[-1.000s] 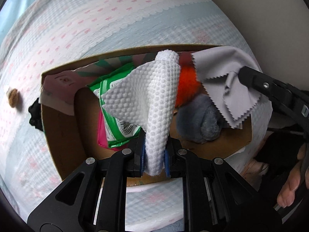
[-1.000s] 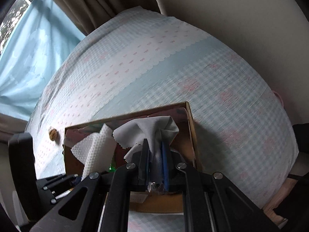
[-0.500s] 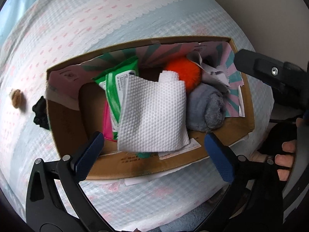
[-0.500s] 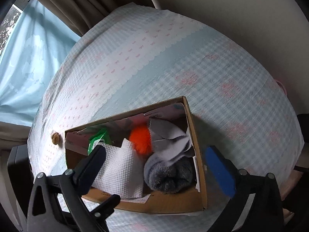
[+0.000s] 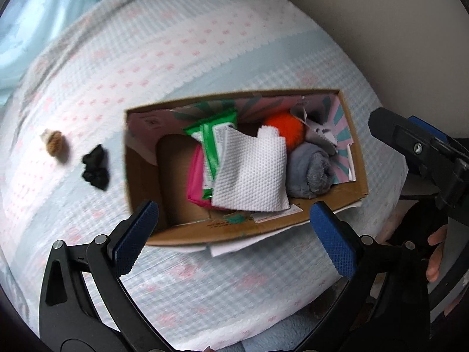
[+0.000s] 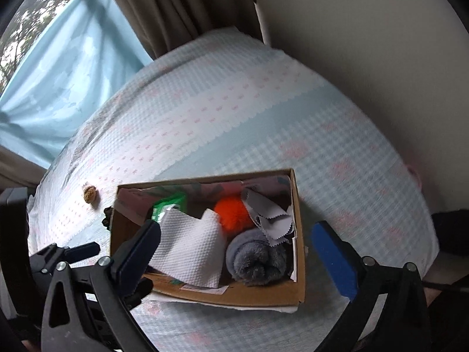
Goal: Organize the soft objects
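Note:
A cardboard box (image 5: 263,226) (image 6: 299,205) sits on a checked cloth. In it lie a white textured cloth (image 5: 252,170) (image 6: 190,249), a green wipes pack (image 5: 214,143) (image 6: 168,205), a pink pack (image 5: 195,176), an orange pompom (image 5: 283,127) (image 6: 231,211), a rolled grey plush cloth (image 5: 310,173) (image 6: 258,261) and a thin grey cloth (image 5: 322,132) (image 6: 266,220). My left gripper (image 5: 234,234) is open and empty above the box's near wall. My right gripper (image 6: 237,252) is open and empty above the box.
A black soft item (image 5: 95,167) (image 6: 107,217) and a small brown knitted item (image 5: 54,142) (image 6: 90,194) lie on the cloth left of the box. A wall and curtains (image 6: 176,8) stand behind. The right gripper also shows in the left wrist view (image 5: 422,152).
Both grippers opened, dropping the white cloth and the thin grey cloth into the box, then drew back and up from it.

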